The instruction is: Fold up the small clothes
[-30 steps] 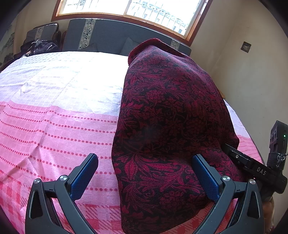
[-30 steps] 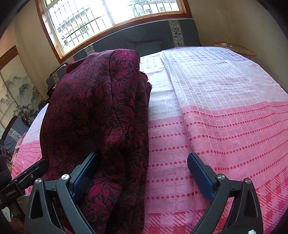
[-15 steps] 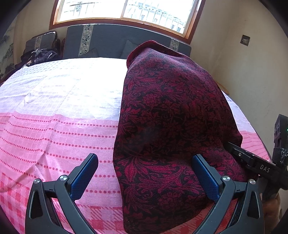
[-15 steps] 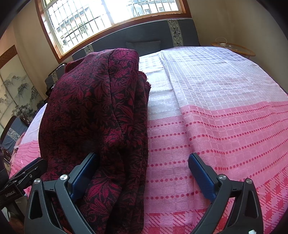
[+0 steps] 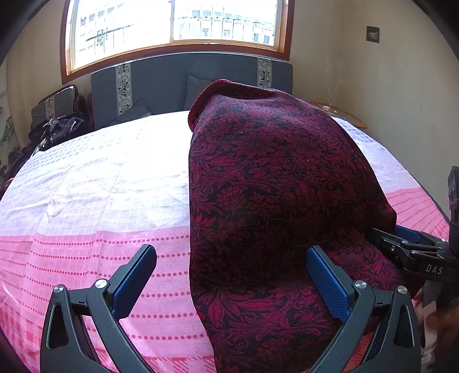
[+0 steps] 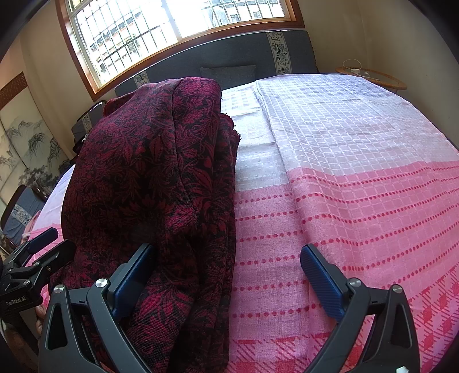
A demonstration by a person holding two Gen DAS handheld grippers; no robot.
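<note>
left wrist: left gripper (image 5: 231, 274) jaws wide apart, nothing held | right gripper (image 6: 228, 274) jaws wide apart, nothing held | dark red floral garment (image 5: 275, 200) heaped on pink-white bedspread (image 5: 100, 200), between the grippers

Bright daylight through a wide wood-framed window (image 5: 175, 23) with bars. Dark grey sofa (image 5: 172, 83) with patterned strips right under it, cream walls (image 5: 387, 94) all round. Painted landscape screen (image 6: 25, 143) off left, small round wooden side table (image 6: 373, 77) in the corner.
</note>
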